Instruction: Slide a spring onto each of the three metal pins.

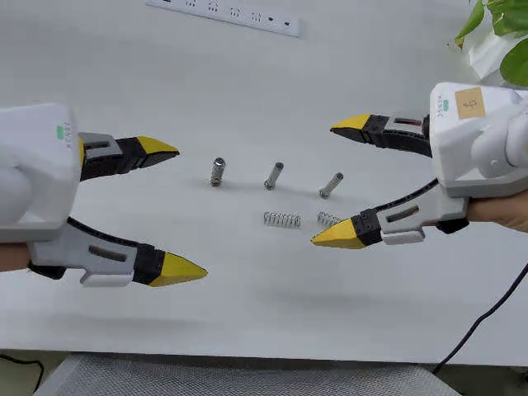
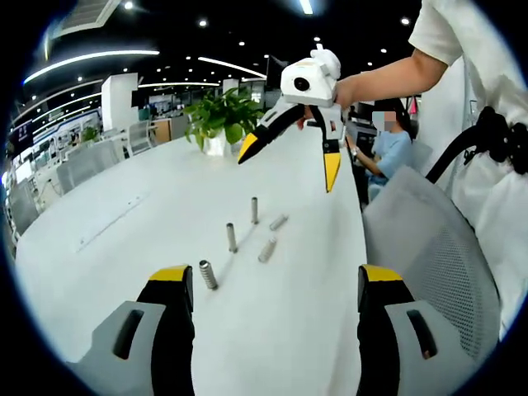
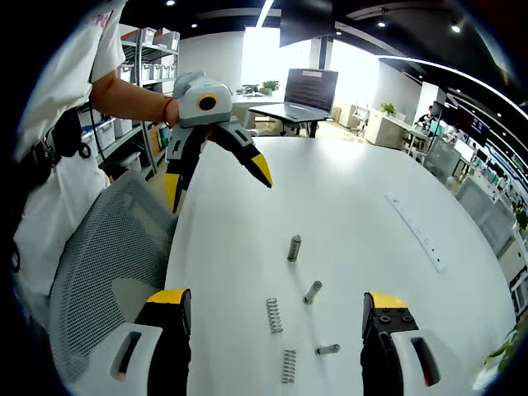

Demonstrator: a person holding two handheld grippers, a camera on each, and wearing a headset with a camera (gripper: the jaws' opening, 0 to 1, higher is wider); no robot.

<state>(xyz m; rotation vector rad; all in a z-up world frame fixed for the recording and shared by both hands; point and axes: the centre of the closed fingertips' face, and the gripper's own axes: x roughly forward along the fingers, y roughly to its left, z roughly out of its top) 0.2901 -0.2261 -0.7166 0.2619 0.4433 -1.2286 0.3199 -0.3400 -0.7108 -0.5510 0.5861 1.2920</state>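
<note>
Head view: pins (image 1: 274,175) on white table (image 1: 247,322)

White table (image 1: 247,322), mesh chair (image 3: 107,256), possibly shelving (image 3: 151,51) behind.

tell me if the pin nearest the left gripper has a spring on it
On: coils wrap that pin; two other springs lie loose nearby.

Your left gripper (image 1: 191,210) and right gripper (image 1: 323,183) are white with yellow-tipped black jaws; between them sit silver pins (image 1: 274,176) and springs (image 1: 281,219) on a white table (image 1: 247,313).
</note>
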